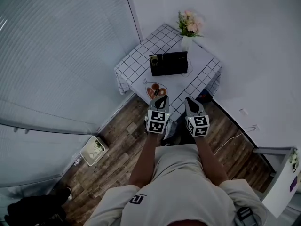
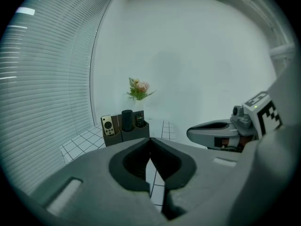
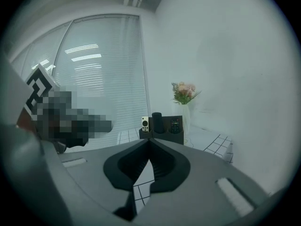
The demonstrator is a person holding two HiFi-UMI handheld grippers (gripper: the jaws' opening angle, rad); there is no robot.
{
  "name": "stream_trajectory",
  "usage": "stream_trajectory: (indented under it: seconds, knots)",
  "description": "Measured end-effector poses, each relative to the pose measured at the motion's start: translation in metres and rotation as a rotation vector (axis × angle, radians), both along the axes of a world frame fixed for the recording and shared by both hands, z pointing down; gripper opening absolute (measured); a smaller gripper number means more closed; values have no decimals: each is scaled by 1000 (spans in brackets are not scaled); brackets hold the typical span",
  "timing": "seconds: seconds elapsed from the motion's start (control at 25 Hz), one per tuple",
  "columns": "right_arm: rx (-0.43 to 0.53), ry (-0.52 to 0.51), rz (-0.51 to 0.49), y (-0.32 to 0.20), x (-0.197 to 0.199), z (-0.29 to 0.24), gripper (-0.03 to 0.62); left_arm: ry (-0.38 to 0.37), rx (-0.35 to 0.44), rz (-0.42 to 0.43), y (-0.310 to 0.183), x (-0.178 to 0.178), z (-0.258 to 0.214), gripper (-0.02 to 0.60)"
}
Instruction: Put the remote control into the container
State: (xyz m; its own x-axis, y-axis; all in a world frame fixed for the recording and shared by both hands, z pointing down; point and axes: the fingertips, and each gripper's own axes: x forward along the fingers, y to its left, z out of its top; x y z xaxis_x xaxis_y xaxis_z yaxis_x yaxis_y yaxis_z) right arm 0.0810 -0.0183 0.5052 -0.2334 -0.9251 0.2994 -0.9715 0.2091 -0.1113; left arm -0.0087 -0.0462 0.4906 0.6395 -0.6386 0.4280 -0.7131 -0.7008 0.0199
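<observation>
A dark container (image 1: 168,63) stands on the small table with the checked cloth (image 1: 136,60). It holds a white remote control (image 2: 107,125), a dark cylinder (image 2: 127,119) and a black remote control (image 2: 139,120); they show again in the right gripper view as white remote (image 3: 145,123) and black remote (image 3: 175,125). My left gripper (image 1: 162,99) and right gripper (image 1: 189,100) hover side by side over the table's near edge, well short of the container. Both are shut with nothing between the jaws, as seen up close at left gripper (image 2: 150,141) and right gripper (image 3: 149,140).
A vase of pink flowers (image 1: 189,26) stands behind the container, and a bowl of fruit (image 1: 156,90) sits in front of it under the left gripper. Window blinds run along the left. A white box (image 1: 94,149) and a cable (image 1: 235,138) lie on the wooden floor.
</observation>
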Motion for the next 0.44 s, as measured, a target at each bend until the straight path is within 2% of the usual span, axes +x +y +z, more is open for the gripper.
stream_trajectory:
  seconds: [0.2,0.44]
  knots:
    - [-28,-29,2,3,7,5,-5,20,18,-9,-4,6,-5,3]
    - [7,-56,-35,2,2,4,-5,29,21,-2,-3,7,-6,3]
